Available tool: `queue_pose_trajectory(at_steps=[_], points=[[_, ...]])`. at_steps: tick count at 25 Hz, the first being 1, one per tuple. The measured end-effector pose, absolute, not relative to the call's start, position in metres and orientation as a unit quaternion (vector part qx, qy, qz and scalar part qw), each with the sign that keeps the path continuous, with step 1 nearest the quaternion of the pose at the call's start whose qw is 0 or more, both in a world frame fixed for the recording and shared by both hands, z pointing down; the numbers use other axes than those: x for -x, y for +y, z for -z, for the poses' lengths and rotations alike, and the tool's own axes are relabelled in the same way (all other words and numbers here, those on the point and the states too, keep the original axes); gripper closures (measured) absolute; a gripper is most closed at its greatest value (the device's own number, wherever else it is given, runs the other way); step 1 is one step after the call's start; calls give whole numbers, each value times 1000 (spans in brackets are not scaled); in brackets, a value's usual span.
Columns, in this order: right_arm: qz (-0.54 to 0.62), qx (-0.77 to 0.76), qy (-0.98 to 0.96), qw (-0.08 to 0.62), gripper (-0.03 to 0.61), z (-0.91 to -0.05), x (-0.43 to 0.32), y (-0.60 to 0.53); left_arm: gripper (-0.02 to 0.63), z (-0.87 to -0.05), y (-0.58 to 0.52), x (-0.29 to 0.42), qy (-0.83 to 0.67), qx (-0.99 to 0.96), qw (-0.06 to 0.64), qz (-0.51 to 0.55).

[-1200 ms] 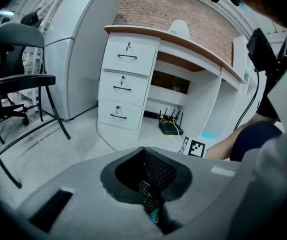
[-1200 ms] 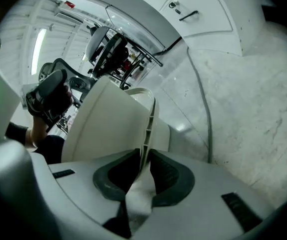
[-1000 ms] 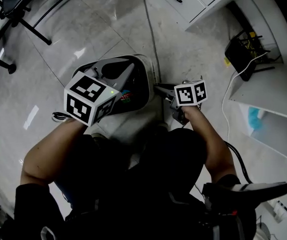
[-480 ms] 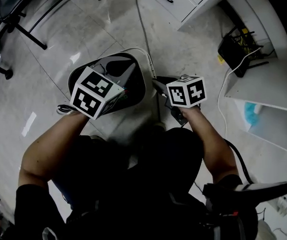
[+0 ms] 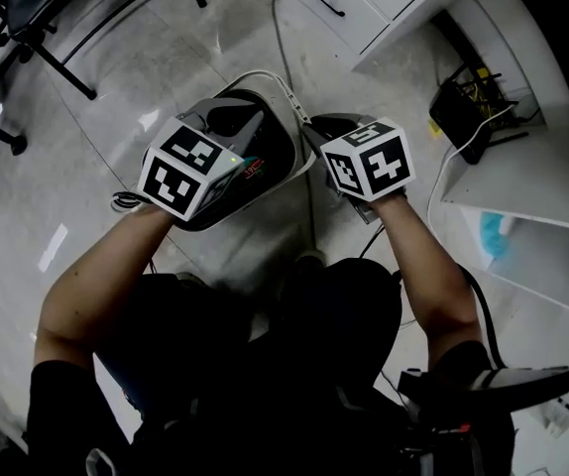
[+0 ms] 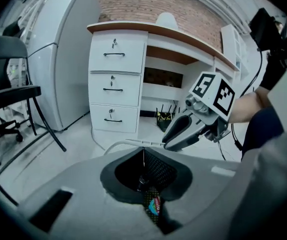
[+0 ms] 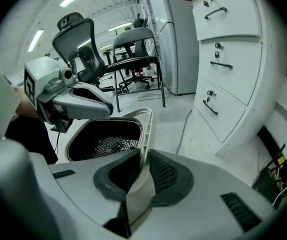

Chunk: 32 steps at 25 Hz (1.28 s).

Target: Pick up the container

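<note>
- What is hard to make out?
- The container's (image 7: 146, 126) base, hidden beneath both tools, low over the pale surface (image 5: 166, 58).
- And the grips?
- The left hand-held gripper (image 6: 144, 176) seems pinched on its dim dark wall. The right hand-held gripper (image 7: 141, 171) clamps the white rim. The 2 forearms reach down side by side.

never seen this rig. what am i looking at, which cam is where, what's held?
No robot: a person holds a two-jaw gripper in each hand; the marker cubes belong to them. One camera looks down from the head; the other two ride on the grippers, looking along their jaws. Over the tiled floor is a white container with a dark inside, near a drawer unit. The right gripper is clamped on its rim. The left gripper looks shut on its other side.
</note>
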State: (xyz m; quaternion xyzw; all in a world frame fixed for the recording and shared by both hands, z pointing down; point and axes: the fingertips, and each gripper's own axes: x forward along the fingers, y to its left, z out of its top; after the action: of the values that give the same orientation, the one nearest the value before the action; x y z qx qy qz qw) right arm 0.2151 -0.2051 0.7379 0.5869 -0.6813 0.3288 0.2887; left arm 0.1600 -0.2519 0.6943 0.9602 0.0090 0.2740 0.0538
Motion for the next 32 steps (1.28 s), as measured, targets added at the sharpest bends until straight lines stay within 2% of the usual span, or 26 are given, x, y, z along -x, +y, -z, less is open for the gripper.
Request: queue_pose_trajectory(at_steps=[3,5,6,8,10,12,18,22,29,31,32], points=[[-293,-588,-686,312,522,-724,-213,-214,603,-696,-255,-163,-4,-957,134,-256],[-271,-588,-689,328,522,-716,-210,-217,603,-698,-260,-164,-18,-956,151,-251],[-260,-587,-689,336,522,-713,-207,-218,601,-698,-263,-163,-26,-959,124,-254],[-239,-585,-691,351,522,-707,-202,-219,593,-695,-269,-161,-39,-963,1,-266],[-223,-584,-691,362,522,-702,-198,-220,548,-691,-274,-160,-42,-955,-113,-272],[-217,-584,-693,363,522,-698,-195,-221,481,-683,-275,-164,-35,-945,-179,-273],[-202,-582,-699,363,522,-688,-186,-221,414,-690,-271,-185,56,-840,-436,-319],[-193,-581,-702,364,522,-682,-181,-220,414,-702,-273,-190,81,-793,-508,-327],[-171,-561,-720,371,520,-667,-165,-219,417,-700,-271,-194,100,-742,-583,-316],[-162,-550,-725,382,520,-665,-161,-218,455,-700,-269,-192,107,-721,-609,-312],[-163,-544,-730,381,518,-665,-159,-218,503,-699,-269,-190,106,-717,-615,-309]])
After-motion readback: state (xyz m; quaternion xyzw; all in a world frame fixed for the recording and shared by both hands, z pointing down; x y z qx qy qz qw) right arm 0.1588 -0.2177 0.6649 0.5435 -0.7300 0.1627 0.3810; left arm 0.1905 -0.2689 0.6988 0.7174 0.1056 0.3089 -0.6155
